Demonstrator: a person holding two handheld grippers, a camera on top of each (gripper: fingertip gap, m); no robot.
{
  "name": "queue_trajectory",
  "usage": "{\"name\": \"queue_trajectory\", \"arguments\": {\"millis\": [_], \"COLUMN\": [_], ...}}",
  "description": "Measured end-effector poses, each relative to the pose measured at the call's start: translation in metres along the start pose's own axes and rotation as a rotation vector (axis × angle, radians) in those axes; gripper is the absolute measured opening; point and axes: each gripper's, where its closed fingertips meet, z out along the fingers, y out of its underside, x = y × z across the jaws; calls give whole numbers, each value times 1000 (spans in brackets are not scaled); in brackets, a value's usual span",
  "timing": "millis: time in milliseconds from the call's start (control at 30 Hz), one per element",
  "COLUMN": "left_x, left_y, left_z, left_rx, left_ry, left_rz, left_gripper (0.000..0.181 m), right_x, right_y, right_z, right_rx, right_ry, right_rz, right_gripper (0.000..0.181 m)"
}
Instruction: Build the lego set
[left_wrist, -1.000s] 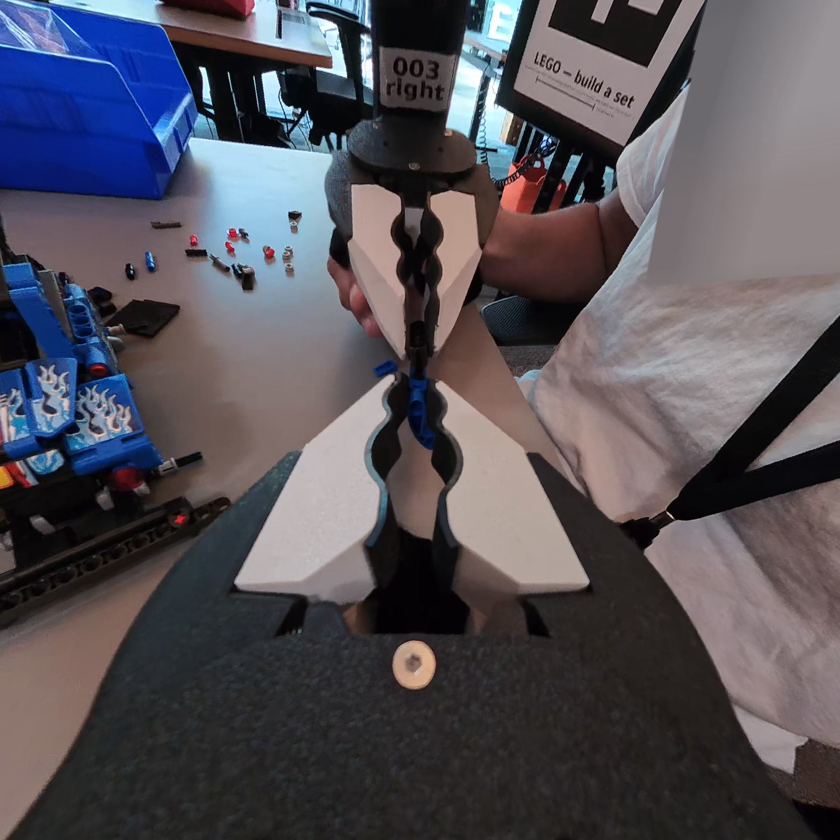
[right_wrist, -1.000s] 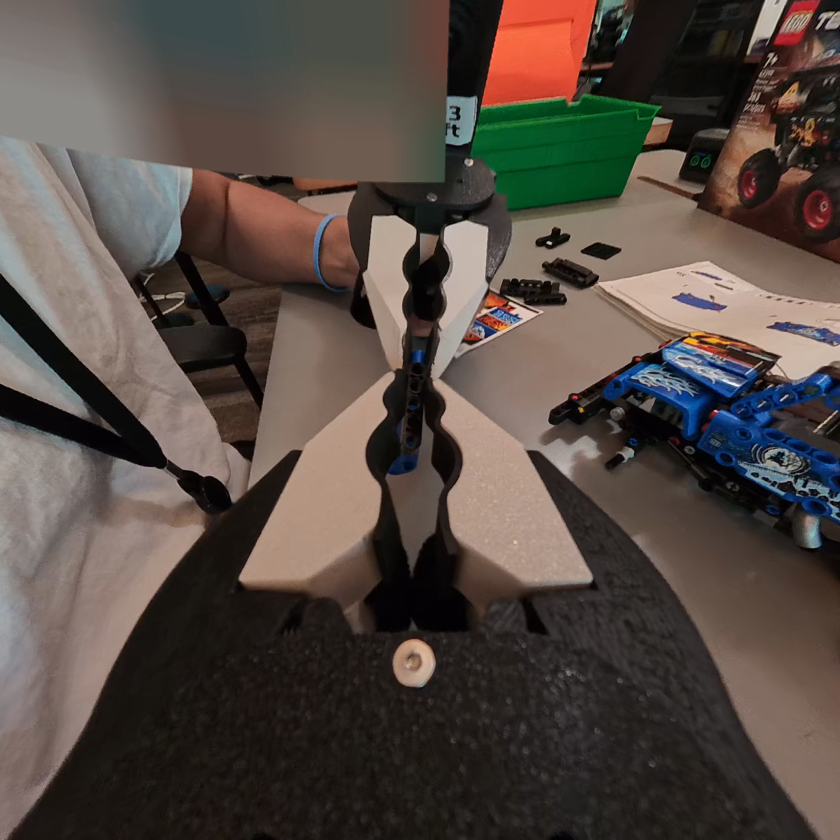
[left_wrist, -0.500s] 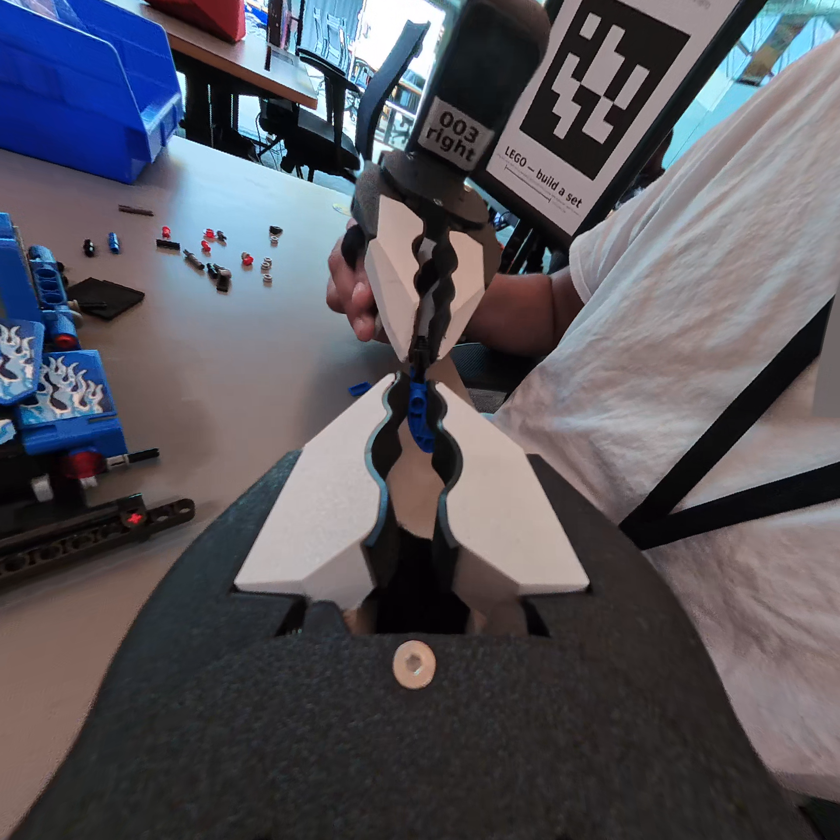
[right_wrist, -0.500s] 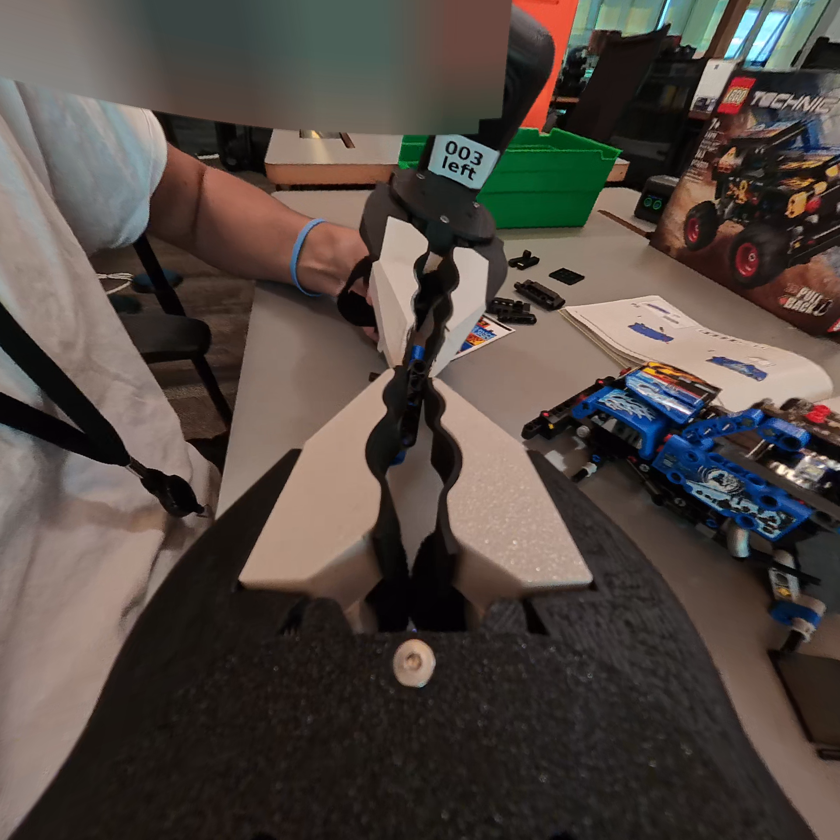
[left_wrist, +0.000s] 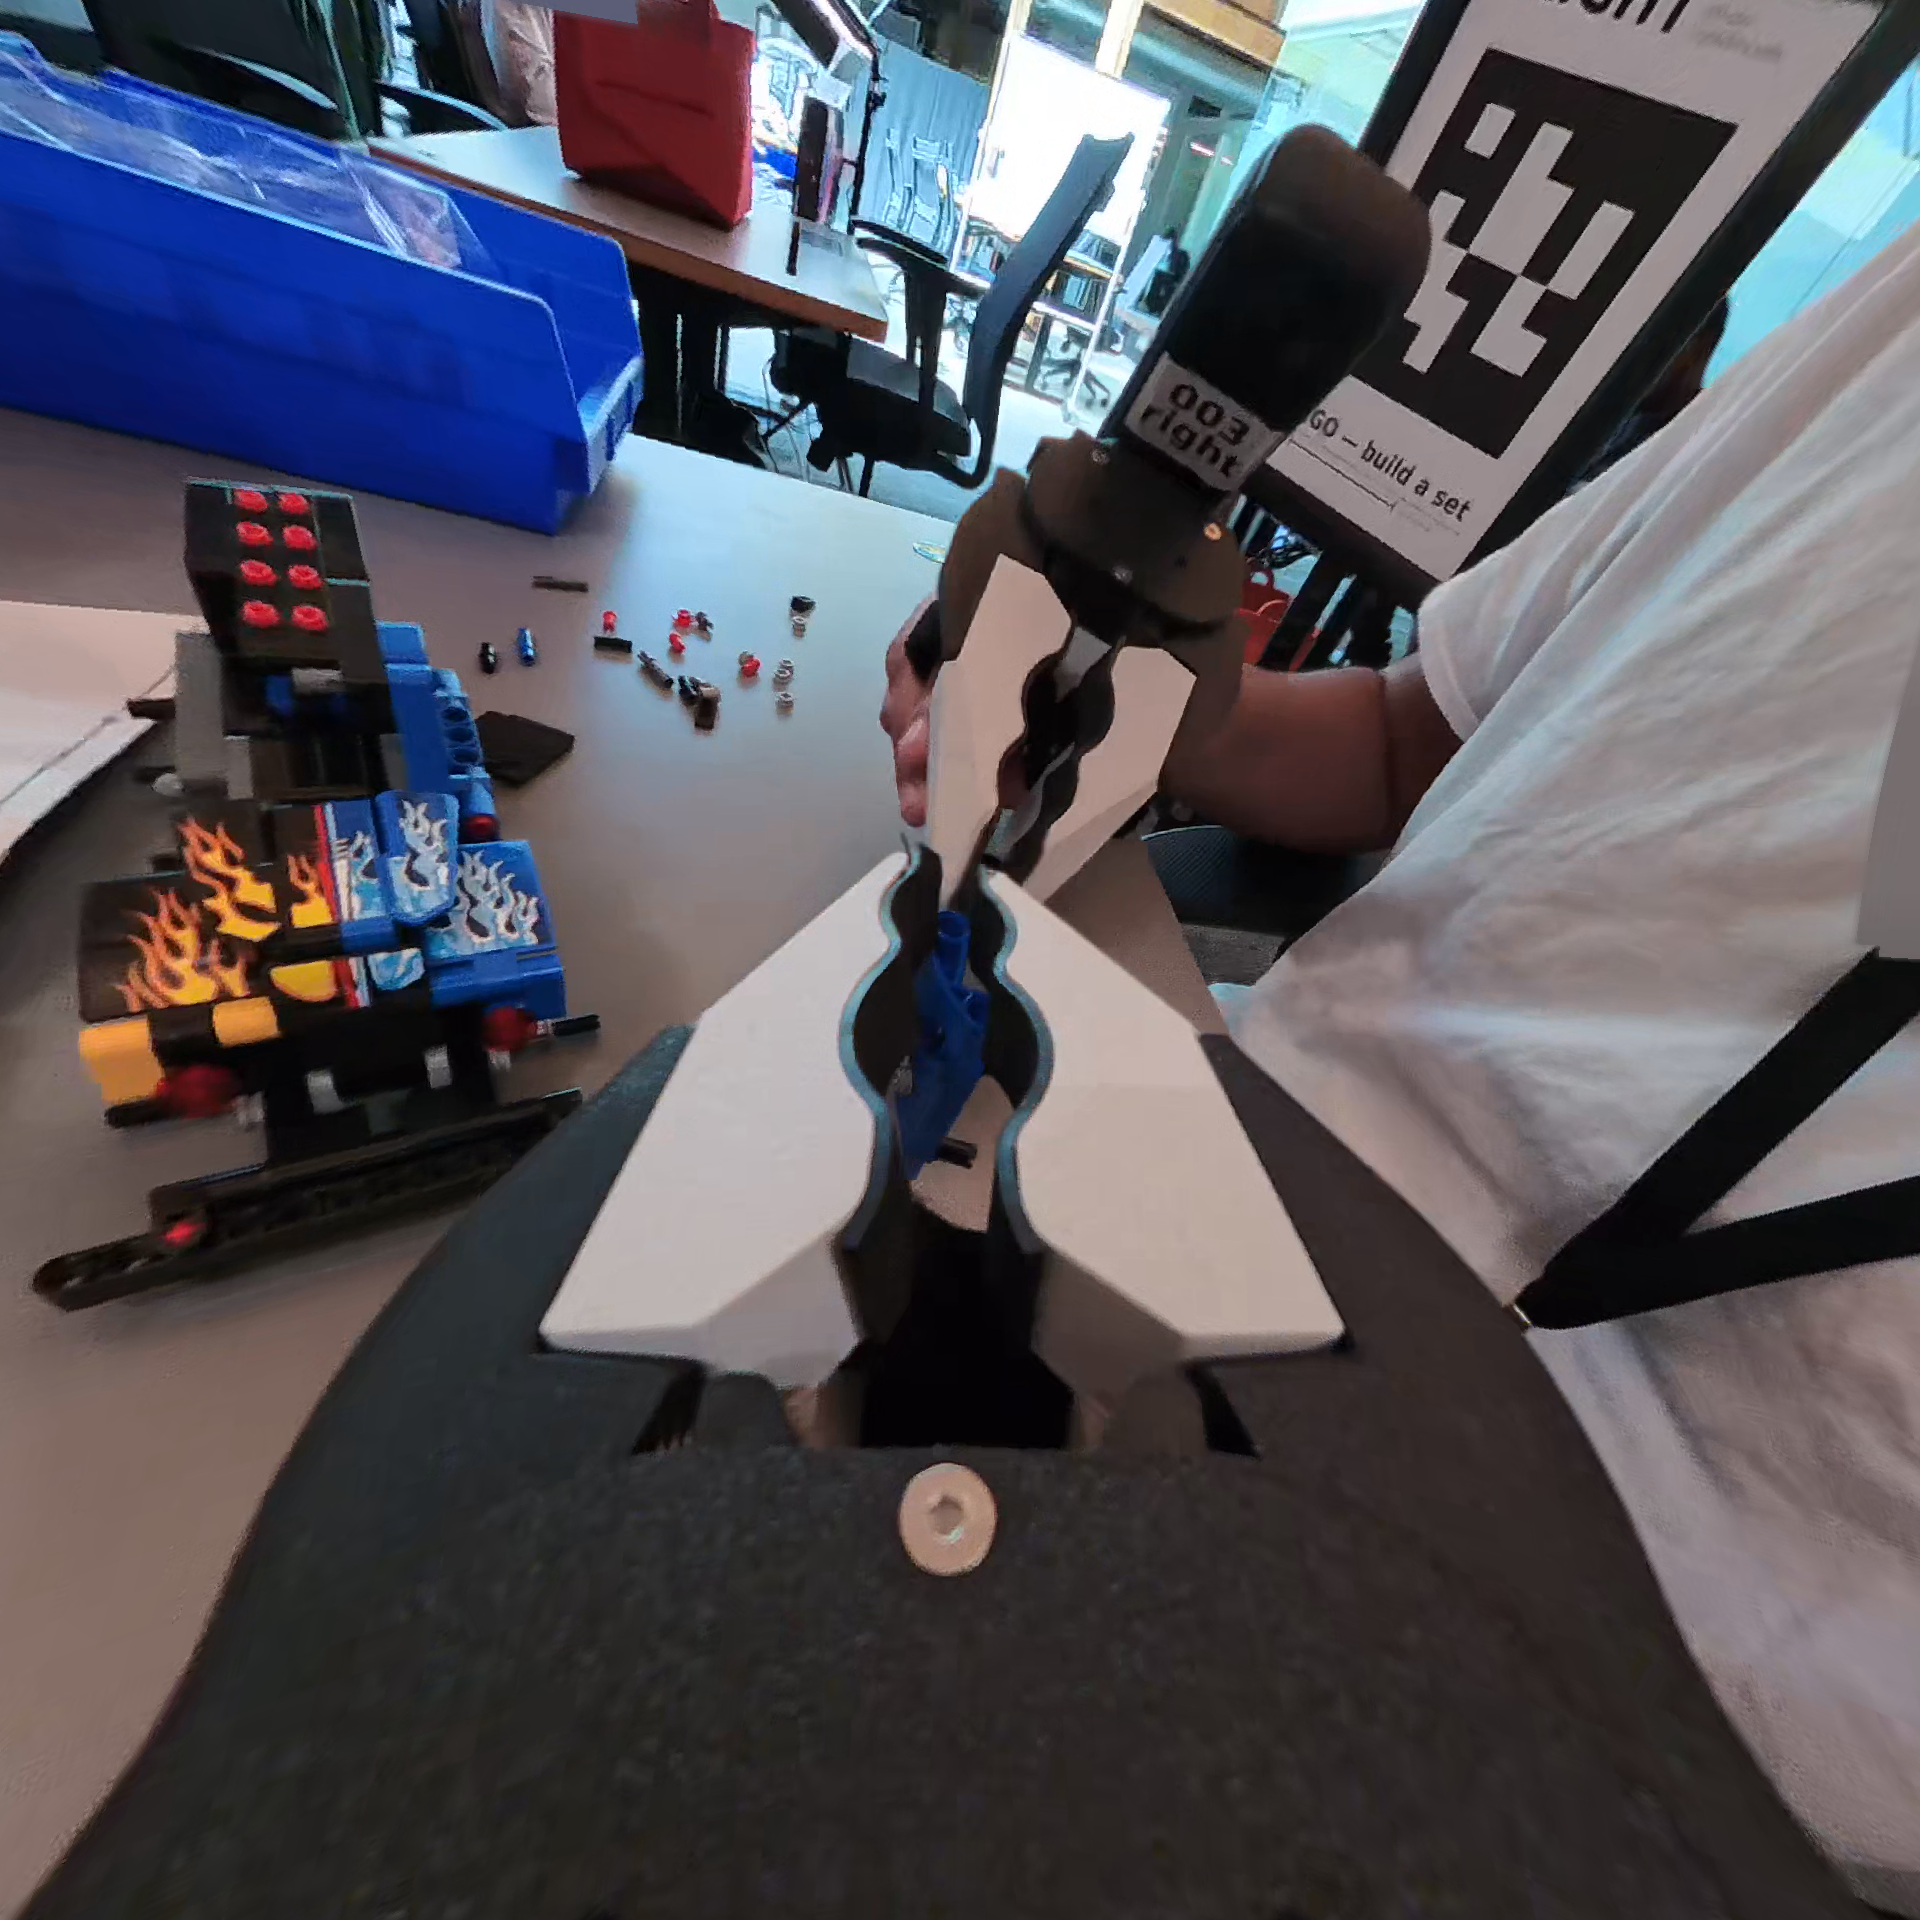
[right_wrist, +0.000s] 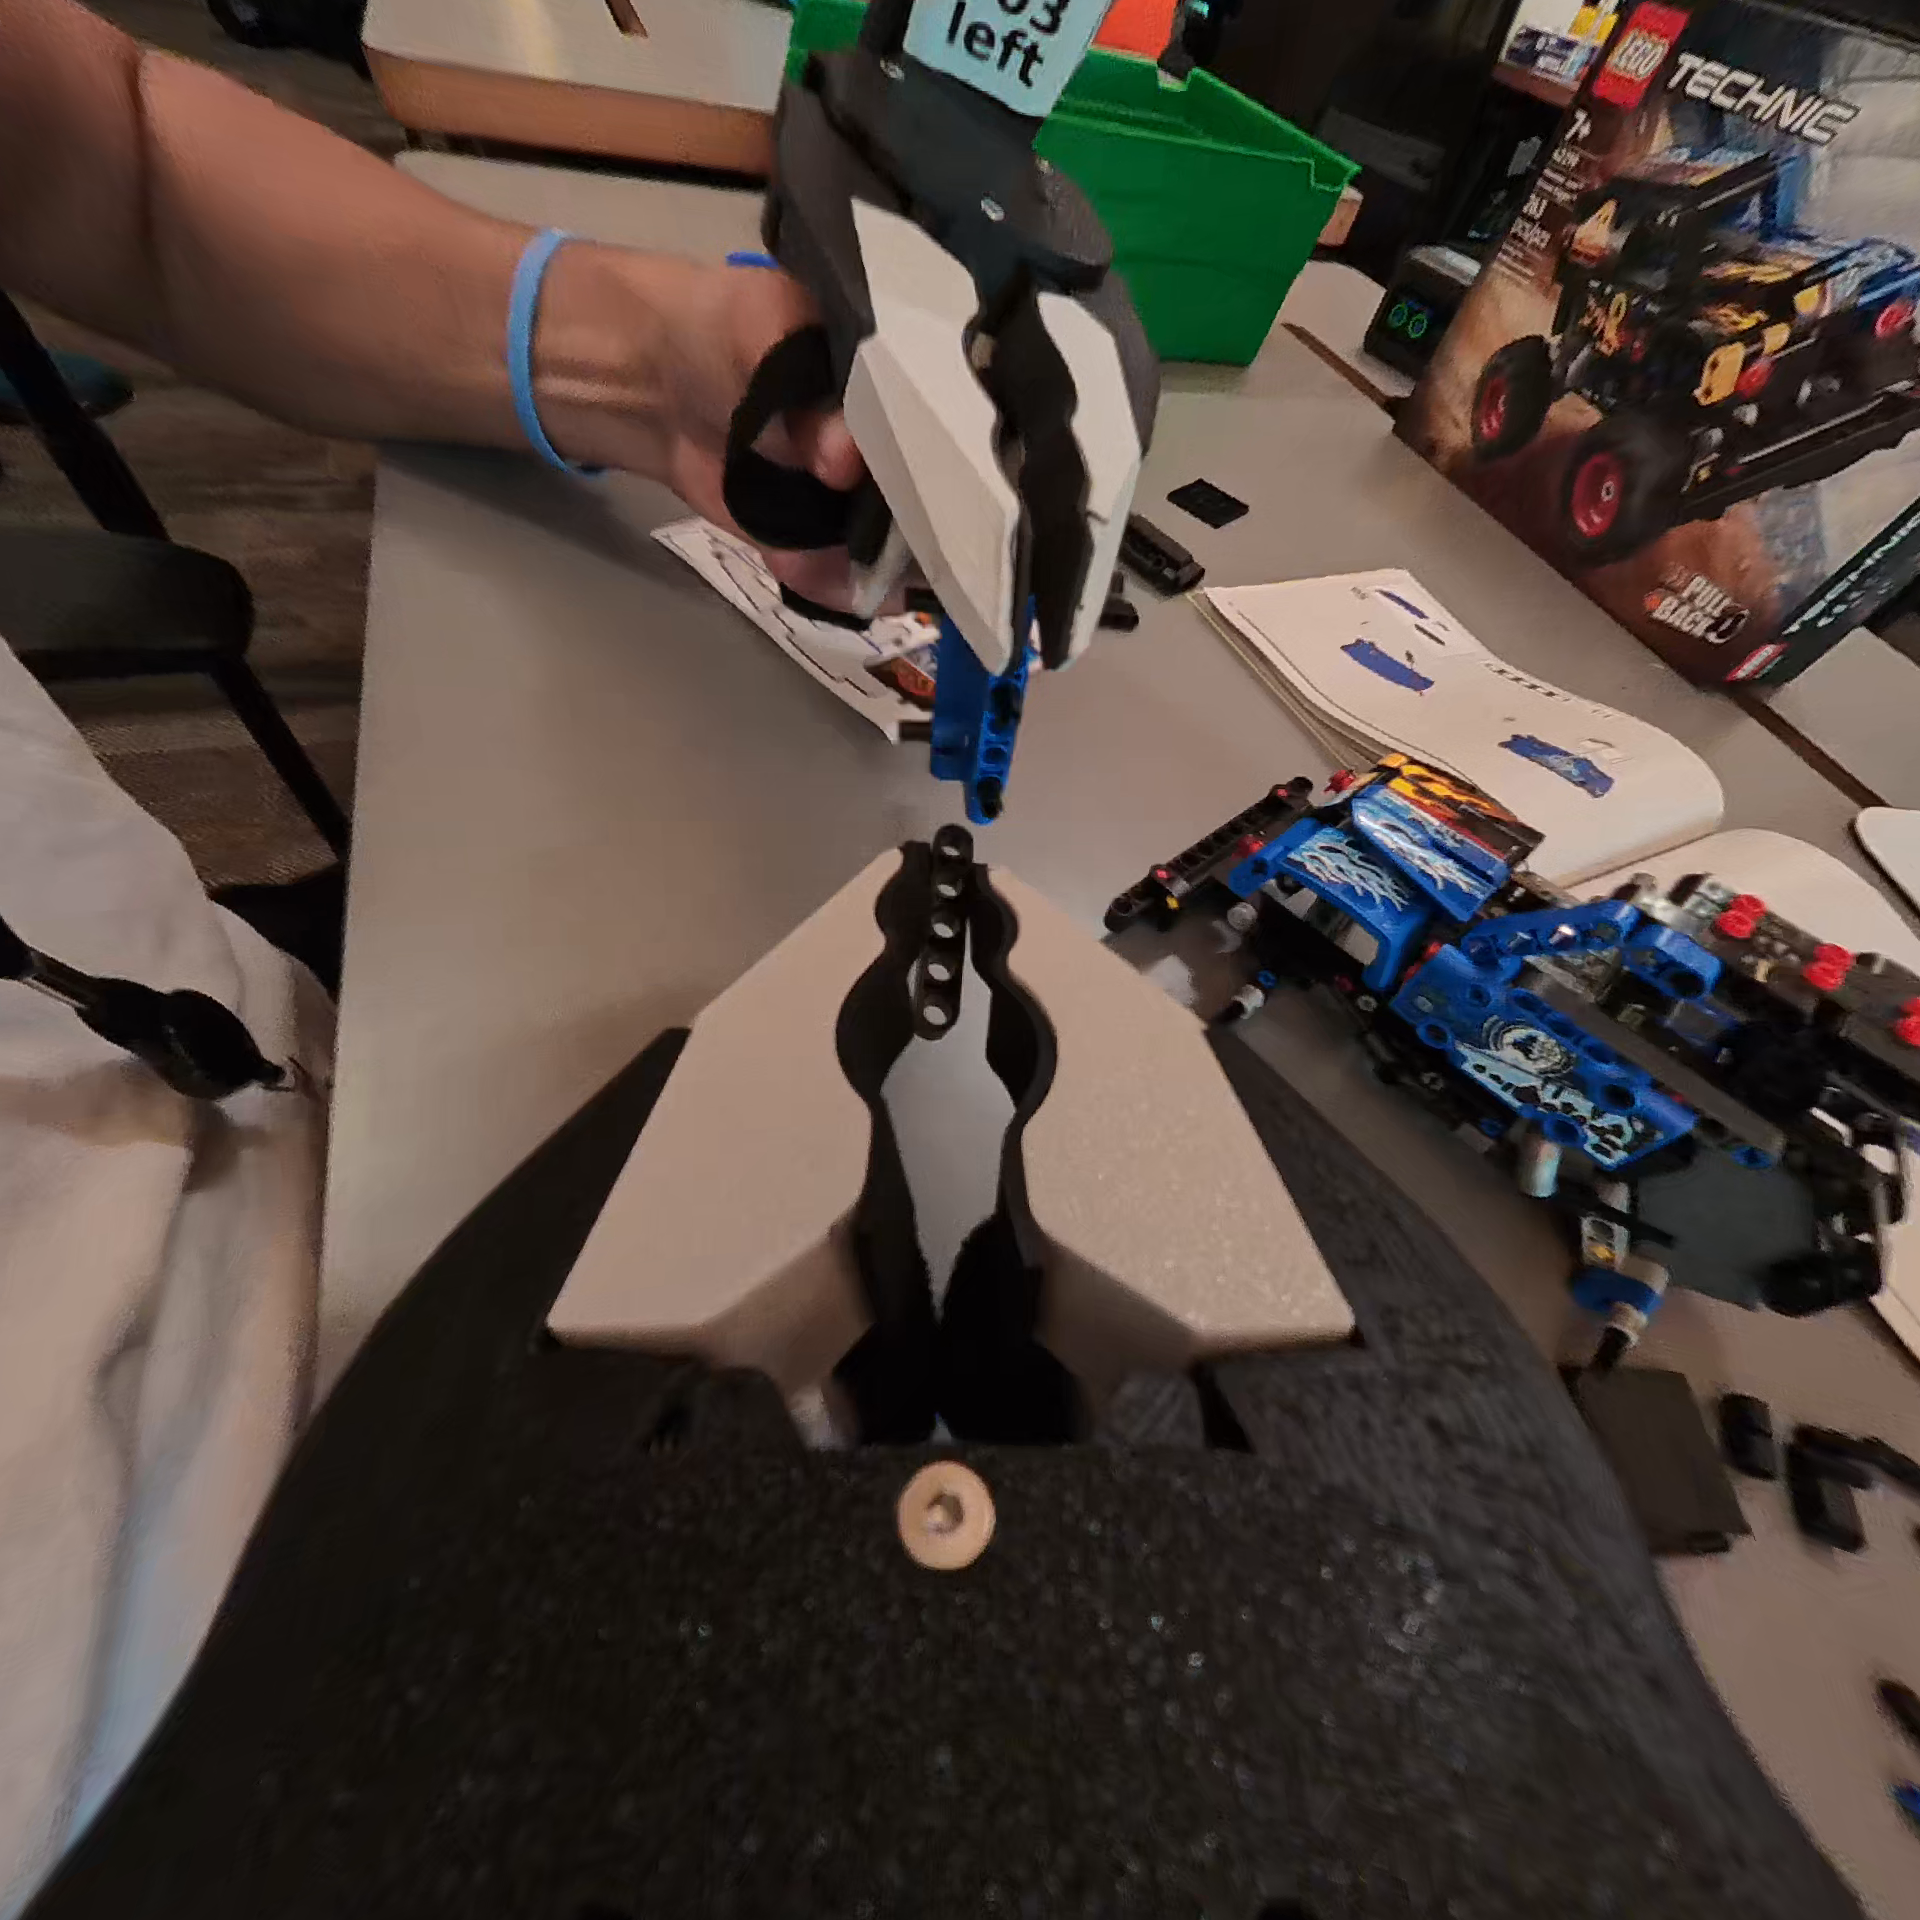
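Note:
My left gripper (left_wrist: 951, 875) is shut on a blue lego beam (left_wrist: 943, 1029) held between its fingers. In the right wrist view the same gripper (right_wrist: 1029, 655) comes down from above, with the blue beam (right_wrist: 980, 717) sticking out below its tips. My right gripper (right_wrist: 948, 862) is shut on a black beam with holes (right_wrist: 943, 940). The two beams point end to end with a small gap between them. In the left wrist view the right gripper (left_wrist: 987, 847) stands tip to tip with mine. The part-built blue and black truck with flame stickers (left_wrist: 312, 935) (right_wrist: 1507, 997) sits on the grey table.
A blue bin (left_wrist: 291, 312) stands at the back and small loose pins (left_wrist: 696, 655) lie scattered near it. A green bin (right_wrist: 1174, 208), the set's box (right_wrist: 1683, 343), an open instruction booklet (right_wrist: 1455, 707), a sticker sheet (right_wrist: 769, 592) and loose black parts (right_wrist: 1766, 1455) also show. A person's white shirt (left_wrist: 1558, 935) is close by.
The grippers, which met tip to tip with the beams together, have drawn apart. The blue beam now hangs clear of the black beam. Both views have swung towards the truck.

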Motion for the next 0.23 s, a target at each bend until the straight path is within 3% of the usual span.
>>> {"name": "queue_trajectory", "arguments": {"millis": [133,233], "left_x": [-8,-22], "left_y": [4,37], "left_z": [4,12], "left_rx": [24,-162], "left_ry": [-2,-76], "left_rz": [-88,-109], "left_gripper": [3,4], "right_x": [10,18], "right_y": [4,20], "right_z": [2,-2], "right_rx": [-26,-108], "right_ry": [-3,30], "right_rz": [140,145], "right_gripper": [6,6]}}
